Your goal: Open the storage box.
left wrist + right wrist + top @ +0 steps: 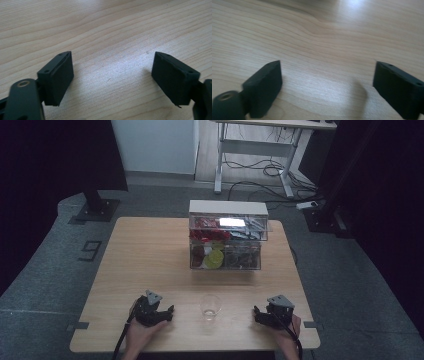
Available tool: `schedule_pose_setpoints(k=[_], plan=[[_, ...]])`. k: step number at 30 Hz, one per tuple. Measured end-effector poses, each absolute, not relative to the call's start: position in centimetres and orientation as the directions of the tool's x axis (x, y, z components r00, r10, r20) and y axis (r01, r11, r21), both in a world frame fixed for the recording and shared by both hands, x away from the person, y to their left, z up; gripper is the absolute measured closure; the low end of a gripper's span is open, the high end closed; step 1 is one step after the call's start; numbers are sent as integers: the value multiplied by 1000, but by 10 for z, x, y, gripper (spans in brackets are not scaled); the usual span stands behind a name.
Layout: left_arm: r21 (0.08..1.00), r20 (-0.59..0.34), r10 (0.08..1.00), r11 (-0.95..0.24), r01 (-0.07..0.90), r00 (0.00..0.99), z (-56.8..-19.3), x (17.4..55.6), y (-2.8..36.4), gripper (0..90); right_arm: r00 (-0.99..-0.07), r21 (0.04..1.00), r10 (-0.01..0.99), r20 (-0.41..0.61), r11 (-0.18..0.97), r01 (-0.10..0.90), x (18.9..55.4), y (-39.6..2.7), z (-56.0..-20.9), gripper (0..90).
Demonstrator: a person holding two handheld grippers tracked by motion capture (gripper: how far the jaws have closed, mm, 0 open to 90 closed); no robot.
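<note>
Clear glass cup (210,306) bottom centre: light, slippery, fragile; grip rim. Left gripper (167,312), right gripper (258,314) fingers spread, empty.

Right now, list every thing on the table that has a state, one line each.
left gripper: open, nothing between the jaws, low over the table.
right gripper: open, nothing held.
glass: upright, looks empty, untouched between the grippers.
clear drawer box: upright, upper drawer pulled slightly out, lower drawer shut, both filled.
</note>
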State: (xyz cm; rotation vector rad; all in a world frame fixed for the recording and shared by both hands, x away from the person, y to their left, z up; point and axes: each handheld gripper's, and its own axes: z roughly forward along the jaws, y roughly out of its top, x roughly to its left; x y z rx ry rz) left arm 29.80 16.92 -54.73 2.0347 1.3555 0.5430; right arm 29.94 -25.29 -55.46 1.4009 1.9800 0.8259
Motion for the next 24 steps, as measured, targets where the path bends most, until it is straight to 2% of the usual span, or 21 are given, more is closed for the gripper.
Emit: schedule_pose_setpoints(k=[2,8,12,16,24], plan=[[696,-5,922,-274,663,387,-547,298,170,203,-294,750,955,-47,228,620,302,-255,-555,132],[702,-1,927,-266,660,375,-547,296,173,230,-290,741,957,9,188,645,303,-261,-555,139],[706,0,931,-259,659,366,-547,295,175,258,-284,741,959,8,185,645,302,-261,-555,142],[727,26,933,-263,634,358,-546,292,175,328,-284,741,959,8,185,645,302,-261,-555,144],[738,11,936,-245,629,351,-542,289,178,363,-281,744,960,14,178,644,299,-260,-555,167]])
